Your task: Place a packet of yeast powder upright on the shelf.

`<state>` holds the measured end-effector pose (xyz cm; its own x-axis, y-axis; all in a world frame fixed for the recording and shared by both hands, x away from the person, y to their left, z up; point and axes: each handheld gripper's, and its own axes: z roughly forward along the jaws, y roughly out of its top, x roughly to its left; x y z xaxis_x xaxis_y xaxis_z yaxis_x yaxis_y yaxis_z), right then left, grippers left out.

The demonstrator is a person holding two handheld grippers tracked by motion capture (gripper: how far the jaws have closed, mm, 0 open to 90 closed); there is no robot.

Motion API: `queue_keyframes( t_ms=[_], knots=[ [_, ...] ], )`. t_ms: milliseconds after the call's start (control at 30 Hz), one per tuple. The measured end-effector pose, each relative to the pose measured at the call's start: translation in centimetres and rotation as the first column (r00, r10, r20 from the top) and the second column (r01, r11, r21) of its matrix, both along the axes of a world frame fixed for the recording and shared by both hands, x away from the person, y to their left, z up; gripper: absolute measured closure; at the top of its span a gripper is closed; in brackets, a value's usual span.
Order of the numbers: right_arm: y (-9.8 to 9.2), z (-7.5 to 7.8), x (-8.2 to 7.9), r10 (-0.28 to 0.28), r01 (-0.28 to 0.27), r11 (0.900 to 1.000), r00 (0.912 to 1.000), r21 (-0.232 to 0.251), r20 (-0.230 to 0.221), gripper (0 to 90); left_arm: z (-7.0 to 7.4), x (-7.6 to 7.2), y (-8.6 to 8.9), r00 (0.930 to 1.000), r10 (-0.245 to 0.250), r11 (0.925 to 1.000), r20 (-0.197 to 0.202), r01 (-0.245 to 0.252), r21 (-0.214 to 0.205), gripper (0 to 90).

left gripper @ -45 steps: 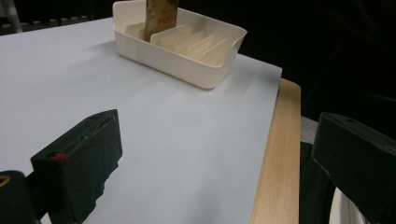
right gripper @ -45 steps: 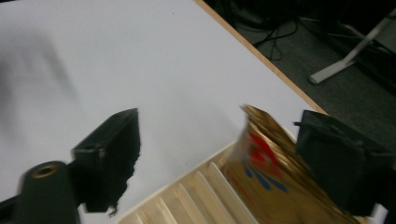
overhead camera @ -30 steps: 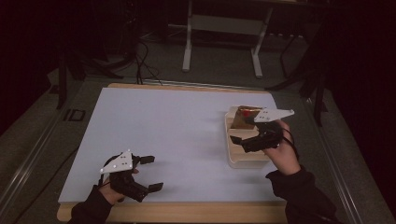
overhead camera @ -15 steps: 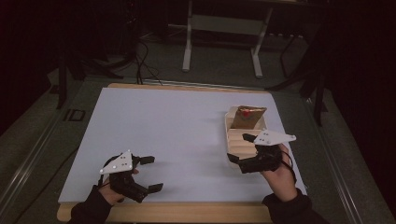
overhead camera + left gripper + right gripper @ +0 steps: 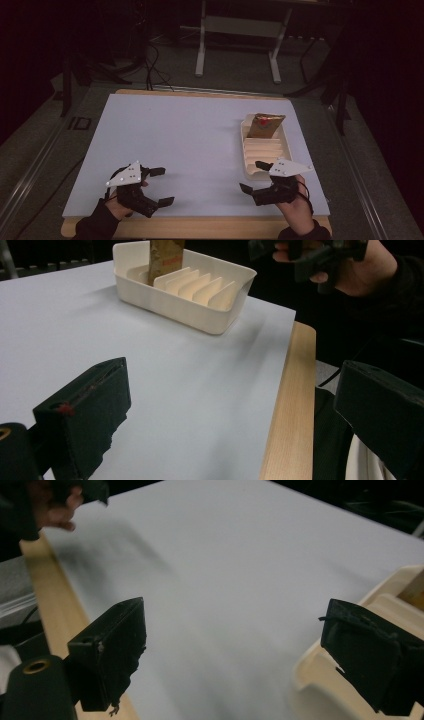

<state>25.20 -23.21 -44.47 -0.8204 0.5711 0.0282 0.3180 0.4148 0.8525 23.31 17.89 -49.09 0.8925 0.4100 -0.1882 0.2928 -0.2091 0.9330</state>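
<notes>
Black-jawed and spread wide with nothing between its jaws, the right hand-held gripper (image 5: 256,176) hovers over the near edge of the pale blue-white desk (image 5: 190,140). Just beyond it lies a cream plastic slotted tray (image 5: 287,145), its far slot holding an upright brown paper packet (image 5: 265,125). Well apart to its left, the left hand-held gripper (image 5: 161,186) is likewise spread and holds nothing, near the desk's wooden front edge (image 5: 290,415).

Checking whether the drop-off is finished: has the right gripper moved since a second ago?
Yes. The right gripper has pulled back from over the cream tray toward the table's near edge, jaws open and empty.
</notes>
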Motion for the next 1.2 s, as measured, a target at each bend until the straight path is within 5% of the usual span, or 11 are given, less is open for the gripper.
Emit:
queue_keyframes(
  t_ms=[533, 833, 1200],
  knots=[
    [0.2, -1.9, -2.2, 0.035, -0.035, 0.9993, 0.9987, -0.012, 0.036, 10.8, 0.0, -0.1, 0.0, 1.0000, -0.005, 1.0000, 0.005, 0.005, 0.004, 2.7],
    [-0.2, -2.7, -2.4, 0.016, -0.013, 0.9976, 0.9988, -0.068, 0.045, 13.8, -0.2, -0.1, -0.1, 1.0000, -0.007, 1.0000, 0.000, 0.007, 0.007, 2.7],
    [-0.4, -3.0, -2.1, 0.020, -0.018, 0.9979, 0.9992, -0.062, 0.035, 13.7, -0.3, -0.1, -0.4, 0.9999, -0.013, 0.9998, 0.004, 0.013, 0.013, 2.7]
  ],
)
